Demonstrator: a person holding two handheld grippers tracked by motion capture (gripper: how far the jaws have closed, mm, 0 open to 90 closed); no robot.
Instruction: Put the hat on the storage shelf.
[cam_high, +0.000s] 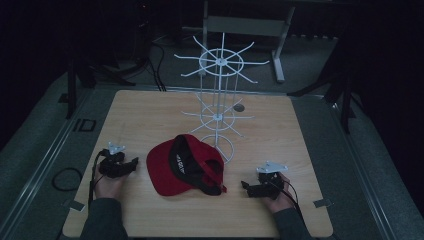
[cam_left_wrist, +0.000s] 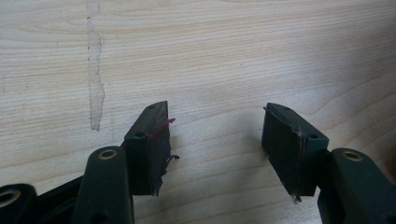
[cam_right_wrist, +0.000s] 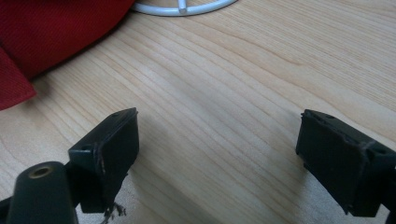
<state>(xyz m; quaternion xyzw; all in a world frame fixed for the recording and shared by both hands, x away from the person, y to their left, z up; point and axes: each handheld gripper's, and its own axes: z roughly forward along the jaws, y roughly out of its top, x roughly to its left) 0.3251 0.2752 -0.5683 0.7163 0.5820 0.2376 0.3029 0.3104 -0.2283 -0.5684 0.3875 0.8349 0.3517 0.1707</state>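
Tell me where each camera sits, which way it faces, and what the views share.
High view: above the person's side, looking forward and down on the wooden table, white wire rack and red cap; both forearms, left gripper and right gripper show.
Left gripper view: on the left gripper, facing down at bare tabletop; its open jaws show.
Right gripper view: on the right gripper, facing the cap and the rack's base ring; its open jaws show.
Shared: high and right gripper views both show cap and rack.

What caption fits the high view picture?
Two open tools, left and right, flank an upturned red cap before a white wire rack.
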